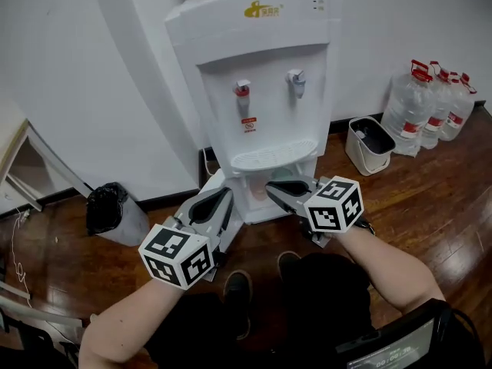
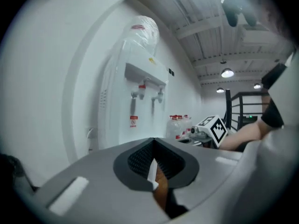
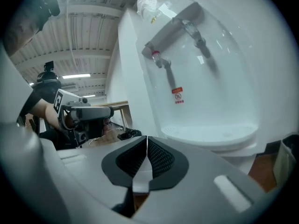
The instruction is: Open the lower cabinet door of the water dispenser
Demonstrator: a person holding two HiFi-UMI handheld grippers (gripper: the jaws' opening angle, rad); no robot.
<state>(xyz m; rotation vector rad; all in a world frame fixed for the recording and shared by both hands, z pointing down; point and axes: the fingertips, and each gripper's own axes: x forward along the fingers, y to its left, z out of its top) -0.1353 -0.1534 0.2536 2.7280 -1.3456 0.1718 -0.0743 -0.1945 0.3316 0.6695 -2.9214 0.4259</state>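
White water dispenser [image 1: 261,91] on the wooden floor [image 1: 430,198] at its far edge by the wall, lower cabinet door [image 1: 252,200] just beyond and between both grippers, left gripper [image 1: 227,194] fingers together, empty, right gripper [image 1: 270,187] fingers closed, holding nothing

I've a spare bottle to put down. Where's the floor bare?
Bare wood floor between the white bin and your right arm; another patch in front of the black bin. Crowded: water bottles along the wall, your shoes before the dispenser.
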